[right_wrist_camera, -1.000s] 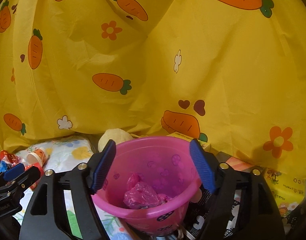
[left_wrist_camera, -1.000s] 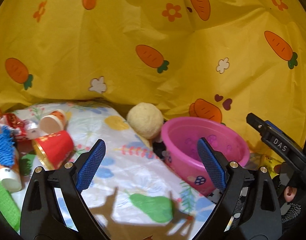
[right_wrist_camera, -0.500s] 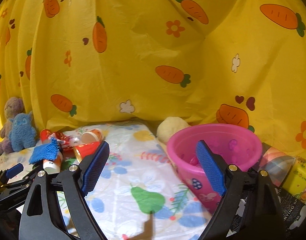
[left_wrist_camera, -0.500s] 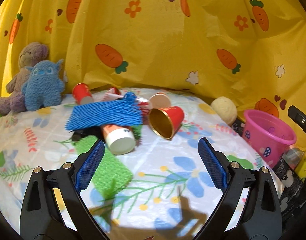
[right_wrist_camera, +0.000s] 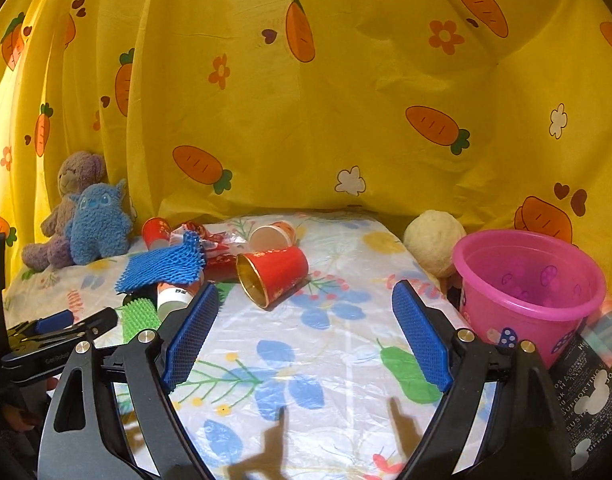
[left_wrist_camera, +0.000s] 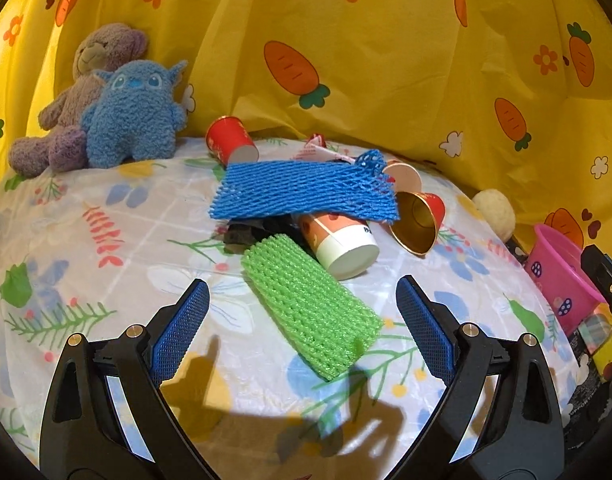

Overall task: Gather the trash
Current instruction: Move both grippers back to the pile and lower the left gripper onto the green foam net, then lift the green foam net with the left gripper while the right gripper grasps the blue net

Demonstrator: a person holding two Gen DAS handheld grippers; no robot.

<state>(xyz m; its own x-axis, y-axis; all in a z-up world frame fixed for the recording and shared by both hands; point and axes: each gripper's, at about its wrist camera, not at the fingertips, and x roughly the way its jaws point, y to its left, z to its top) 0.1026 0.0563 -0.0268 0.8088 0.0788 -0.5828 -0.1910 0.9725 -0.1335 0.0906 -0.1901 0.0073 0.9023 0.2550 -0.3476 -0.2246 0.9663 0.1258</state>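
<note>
The table (left_wrist_camera: 86, 216), in its flowered plastic cover, is filling both views, and the trash is sitting in a heap toward its far middle. The pink bucket (right_wrist_camera: 525, 280) is waiting at the right edge, well apart from that heap. Biggest in the pile, the blue foam net (left_wrist_camera: 302, 192) is draping over the rest; the green foam net (left_wrist_camera: 309, 312) is lying nearest, pointing straight into the left gripper (left_wrist_camera: 302, 328), whose jaws are spread wide with nothing in them. Both nets are looking featherlight, soft and squashy, so I'd judge a pinch across the green one's near end would be holding fine. The white-bottomed paper cup (left_wrist_camera: 339, 242) is poking out beneath the blue net, and the red cup (right_wrist_camera: 272, 274) is lying on its side just beside it, gold mouth showing, thin-walled and easily crushed, best taken gently at the rim. The right gripper (right_wrist_camera: 302, 336) is hovering, likewise spread and empty.
</note>
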